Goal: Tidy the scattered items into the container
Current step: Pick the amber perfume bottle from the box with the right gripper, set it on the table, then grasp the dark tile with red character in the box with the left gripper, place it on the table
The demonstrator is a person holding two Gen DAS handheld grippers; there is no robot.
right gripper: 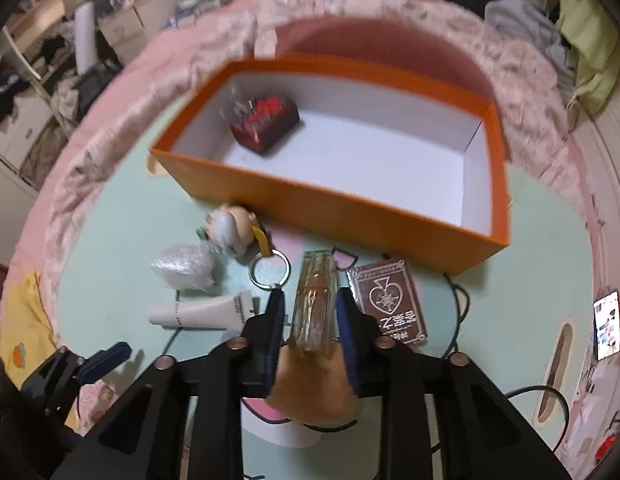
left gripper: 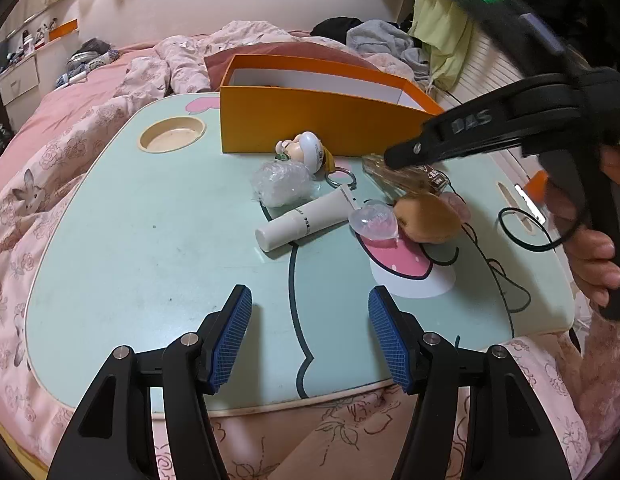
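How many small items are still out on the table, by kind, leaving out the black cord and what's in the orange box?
Clear plastic pieces: 2
White tube: 1
Figure keychain: 1
Tan sponge: 1
Glass bottle: 1
Brown card box: 1
Total: 7

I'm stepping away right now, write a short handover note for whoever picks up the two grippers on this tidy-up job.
Left gripper: open, empty, low over the near edge of the lap table.
Right gripper: straddling the clear glass bottle; pads not clearly pressing, so treat it as not gripped.
Done: one dark red item lies in the orange box.
Left on the table: the bottle, brown card pack, white tube, figurine keychain, crumpled plastic wrap, clear plastic shell and a tan round item.
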